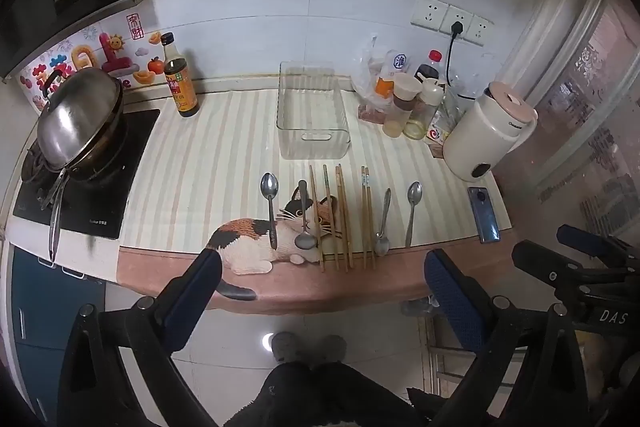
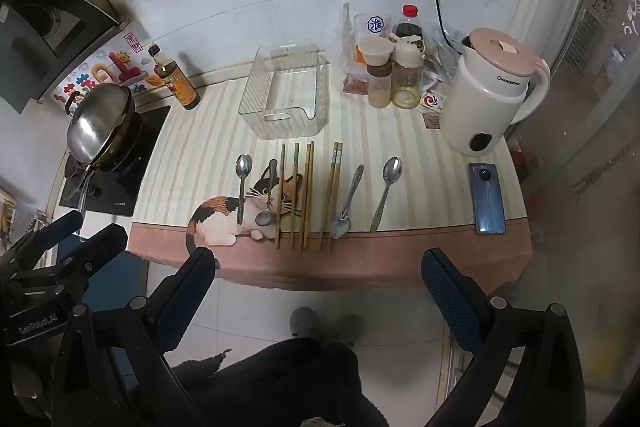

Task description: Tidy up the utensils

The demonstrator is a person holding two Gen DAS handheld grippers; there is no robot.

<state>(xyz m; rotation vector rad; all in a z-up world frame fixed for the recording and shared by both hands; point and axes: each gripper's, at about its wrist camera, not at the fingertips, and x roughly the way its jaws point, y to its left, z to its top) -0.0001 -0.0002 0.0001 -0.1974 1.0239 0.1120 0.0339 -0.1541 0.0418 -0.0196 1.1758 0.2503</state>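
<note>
bin (image 1: 312, 115): behind my chopsticks (image 1: 340, 217) on the desk (image 1: 192, 171); spoons (image 1: 270, 207): flanking them; kettle (image 1: 486, 131): right

Both wrist views hang back off the counter's (image 1: 320, 291) near edge, facing twelve o'clock; each shares the whole countertop, right view offset rightward.

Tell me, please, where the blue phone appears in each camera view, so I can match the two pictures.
Left wrist view: the blue phone lies at the right end of the counter, near the front edge.
Right wrist view: the blue phone lies right of centre, near the front edge of the counter.
Shared landmark: the white kettle stands just behind the phone in both views.
</note>
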